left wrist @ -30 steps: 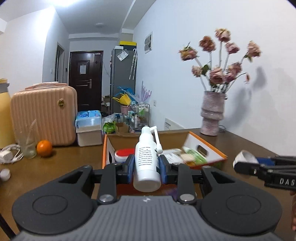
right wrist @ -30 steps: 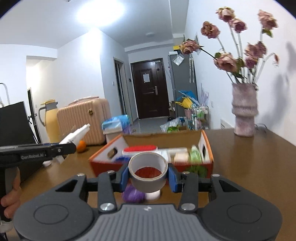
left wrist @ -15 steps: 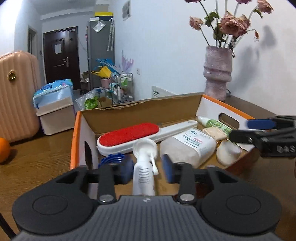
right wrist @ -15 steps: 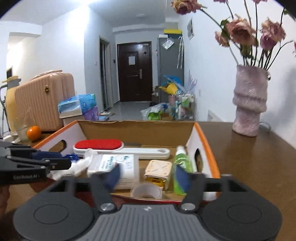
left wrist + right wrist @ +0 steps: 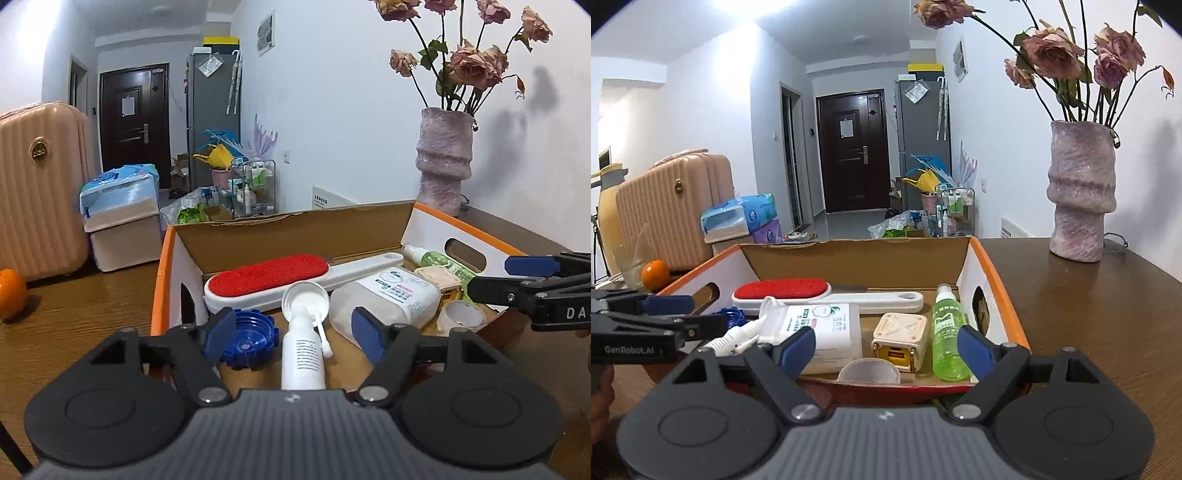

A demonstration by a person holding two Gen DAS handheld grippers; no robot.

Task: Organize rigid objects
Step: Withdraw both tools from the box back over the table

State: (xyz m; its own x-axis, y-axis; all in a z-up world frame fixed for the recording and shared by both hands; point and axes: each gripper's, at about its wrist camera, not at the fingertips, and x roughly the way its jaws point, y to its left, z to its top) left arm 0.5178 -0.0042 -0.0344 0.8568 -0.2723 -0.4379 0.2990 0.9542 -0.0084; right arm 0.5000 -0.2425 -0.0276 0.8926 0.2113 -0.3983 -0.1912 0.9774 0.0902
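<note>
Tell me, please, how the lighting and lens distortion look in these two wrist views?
Left wrist view: the vase and flowers throw soft shadows on the white wall, and the corners go dark from the fisheye. Right wrist view: a ceiling light blows out to glare at the top edge, and the walls bow.

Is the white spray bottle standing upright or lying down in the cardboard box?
Lying down: the white spray bottle rests on its side on the box floor.

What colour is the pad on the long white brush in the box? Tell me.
Red. The brush pad shows best in the left wrist view, lying along the back of the box.
</note>
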